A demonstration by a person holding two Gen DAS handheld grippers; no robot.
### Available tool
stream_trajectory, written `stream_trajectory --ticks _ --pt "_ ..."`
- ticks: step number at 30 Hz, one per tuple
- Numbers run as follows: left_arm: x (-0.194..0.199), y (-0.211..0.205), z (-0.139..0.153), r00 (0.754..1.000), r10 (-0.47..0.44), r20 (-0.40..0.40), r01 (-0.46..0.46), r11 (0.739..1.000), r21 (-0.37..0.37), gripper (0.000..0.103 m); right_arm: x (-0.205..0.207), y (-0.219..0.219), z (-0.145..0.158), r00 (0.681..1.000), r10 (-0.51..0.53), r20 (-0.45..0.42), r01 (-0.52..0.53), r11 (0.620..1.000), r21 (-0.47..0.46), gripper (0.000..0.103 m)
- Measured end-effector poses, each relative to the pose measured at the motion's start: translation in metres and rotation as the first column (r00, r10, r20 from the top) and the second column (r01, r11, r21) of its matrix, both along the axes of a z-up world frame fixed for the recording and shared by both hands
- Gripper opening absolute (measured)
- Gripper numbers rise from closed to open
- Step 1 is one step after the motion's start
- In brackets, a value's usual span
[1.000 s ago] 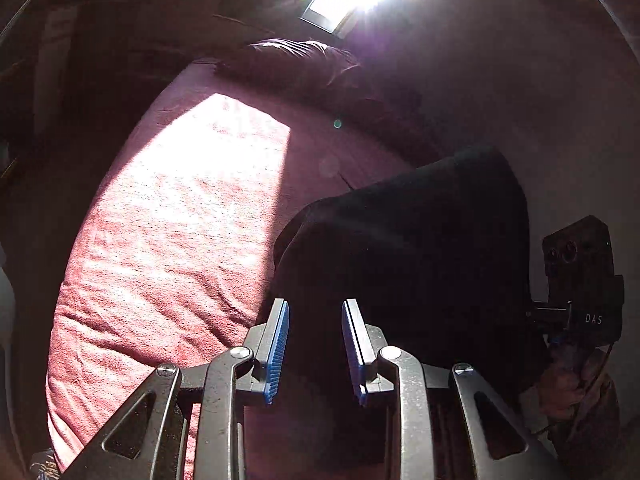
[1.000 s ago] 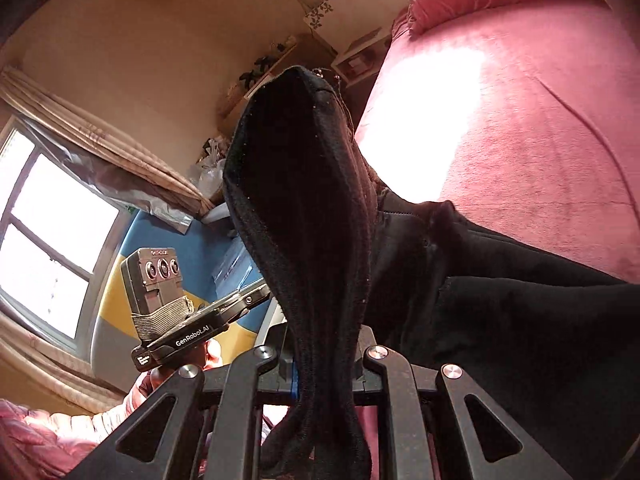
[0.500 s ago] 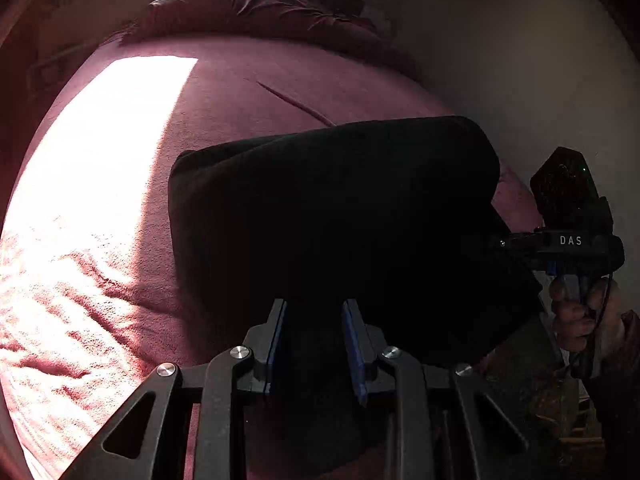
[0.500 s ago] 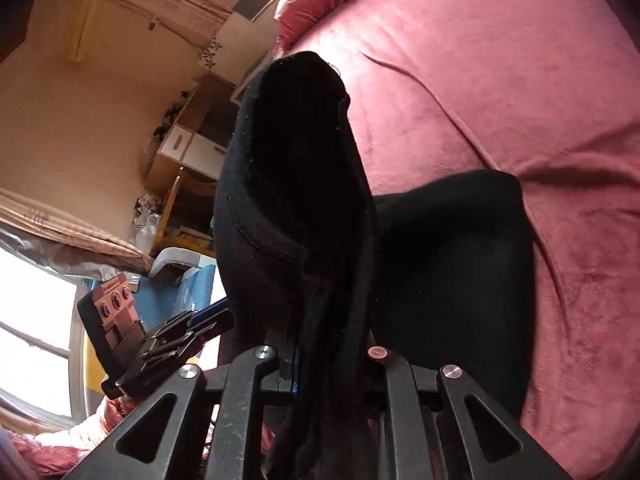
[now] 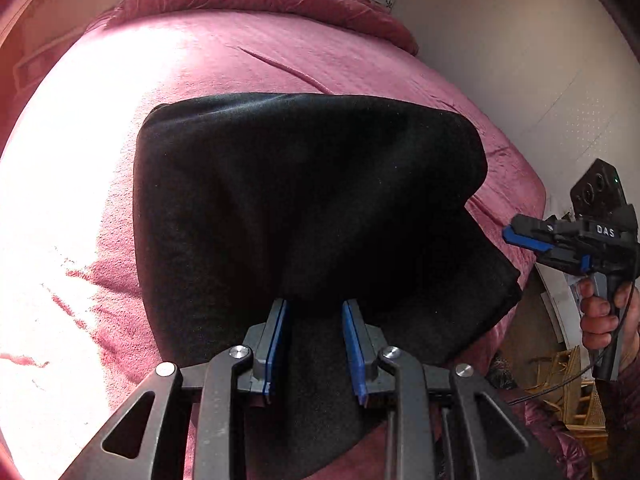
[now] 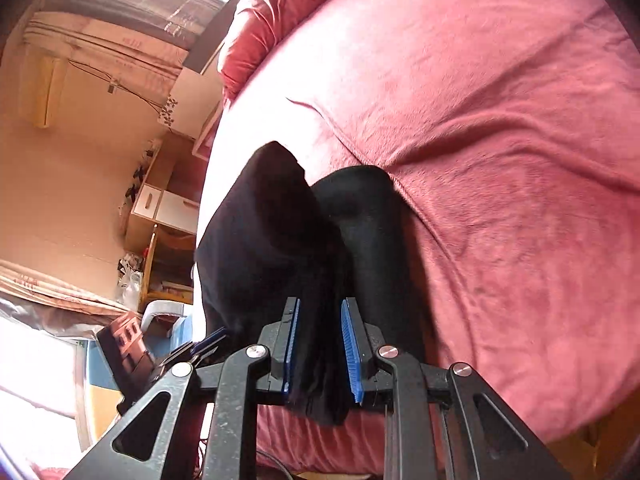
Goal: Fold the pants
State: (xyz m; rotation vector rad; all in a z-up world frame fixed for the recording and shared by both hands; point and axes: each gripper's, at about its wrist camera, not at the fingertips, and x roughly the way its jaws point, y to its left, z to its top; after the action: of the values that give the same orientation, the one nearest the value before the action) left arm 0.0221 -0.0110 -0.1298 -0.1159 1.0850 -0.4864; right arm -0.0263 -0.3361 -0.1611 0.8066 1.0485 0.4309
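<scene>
Black pants (image 5: 308,200) lie bunched on a pink-red bedspread (image 5: 240,64), their near edge running back between the blue-padded fingers of both handheld grippers. In the left wrist view, the left gripper (image 5: 315,344) points down at the bed with a band of the dark cloth filling the gap between its pads; the jaws are partly closed and pinch that band, which hangs on below the fingertips. Beyond the pads the fabric spreads into a broad, rounded mound with a smooth folded edge along its far side and a squared corner sagging off the bed's right-hand side. In the same view, at the right edge, a hand (image 5: 604,316) grips the handle of the other tool beside that corner.

In the right wrist view, the right gripper (image 6: 319,344) has a narrower hank of the pants (image 6: 280,240) between its pads. Its jaws have just been opening, and a sliver of daylight shows between the cloth and the right-hand pad (image 6: 351,348), so the hold looks slack. From there the cloth rises into a peaked fold, with a second rounded fold just beside it on the bedspread (image 6: 500,160). A pillow (image 6: 280,12) in the same pink lies at the head of the bed.
</scene>
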Motion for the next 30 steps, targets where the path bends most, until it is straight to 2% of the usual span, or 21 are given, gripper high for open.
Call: stream_trajectory --ticks 4,6,8,10,13,14,15,16,17,21,24,30 --pt "-0.003 0.005 -0.001 1.0 0.007 0.001 -0.007 1.0 -0.015 0.028 -0.027 0.003 0.009 0.999 0.035 -0.003 -0.035 0.998 0.046 0.023" --pt "-0.003 0.008 -0.003 1.0 0.01 0.001 -0.01 1.0 -0.02 0.028 -0.035 0.016 0.005 0.998 0.057 -0.031 -0.056 0.997 0.054 0.023" --pt "-0.005 0.007 -0.003 1.0 0.006 0.006 -0.006 1.0 -0.022 0.028 -0.037 0.027 -0.004 0.996 0.058 -0.061 -0.055 0.997 0.056 0.027" --pt "-0.006 0.009 -0.005 1.0 0.001 0.011 -0.001 1.0 -0.015 0.028 -0.037 0.031 -0.018 0.995 0.038 -0.087 -0.031 0.996 0.078 0.036" --pt "-0.01 0.007 -0.006 1.0 -0.009 0.021 0.009 1.0 -0.005 0.028 -0.029 0.036 -0.026 0.993 -0.043 -0.11 0.053 0.994 0.093 0.036" --pt "-0.011 0.006 -0.006 1.0 -0.009 0.025 0.009 1.0 0.004 0.028 -0.026 0.037 -0.026 0.992 -0.064 -0.105 0.073 0.994 0.086 0.035" --pt "-0.013 0.004 -0.006 0.999 -0.008 0.032 0.007 1.0 0.016 0.028 -0.024 0.039 -0.026 0.992 -0.077 -0.103 0.084 0.994 0.066 0.027" --pt "-0.015 0.001 -0.003 0.999 -0.007 0.041 0.005 1.0 0.027 0.028 -0.022 0.041 -0.025 0.991 -0.084 -0.101 0.088 0.995 0.039 0.011" --pt "-0.017 -0.001 -0.001 0.999 -0.006 0.051 0.004 0.999 0.042 0.028 -0.02 0.044 -0.023 0.992 -0.082 -0.098 0.083 0.997 0.002 0.009" --pt "-0.026 -0.006 0.008 0.996 0.015 0.087 -0.025 0.993 0.115 0.028 -0.02 0.049 -0.016 0.995 -0.069 -0.076 0.065 0.996 -0.053 0.009" --pt "-0.028 -0.008 0.019 0.993 0.028 0.111 -0.044 0.989 0.143 0.028 -0.027 0.049 -0.004 0.998 -0.044 -0.051 0.039 0.996 -0.083 0.009" --pt "-0.035 -0.011 0.024 0.986 0.051 0.157 -0.081 0.977 0.195 0.028 -0.039 0.051 0.014 1.0 -0.008 -0.01 0.006 0.984 -0.179 0.008"
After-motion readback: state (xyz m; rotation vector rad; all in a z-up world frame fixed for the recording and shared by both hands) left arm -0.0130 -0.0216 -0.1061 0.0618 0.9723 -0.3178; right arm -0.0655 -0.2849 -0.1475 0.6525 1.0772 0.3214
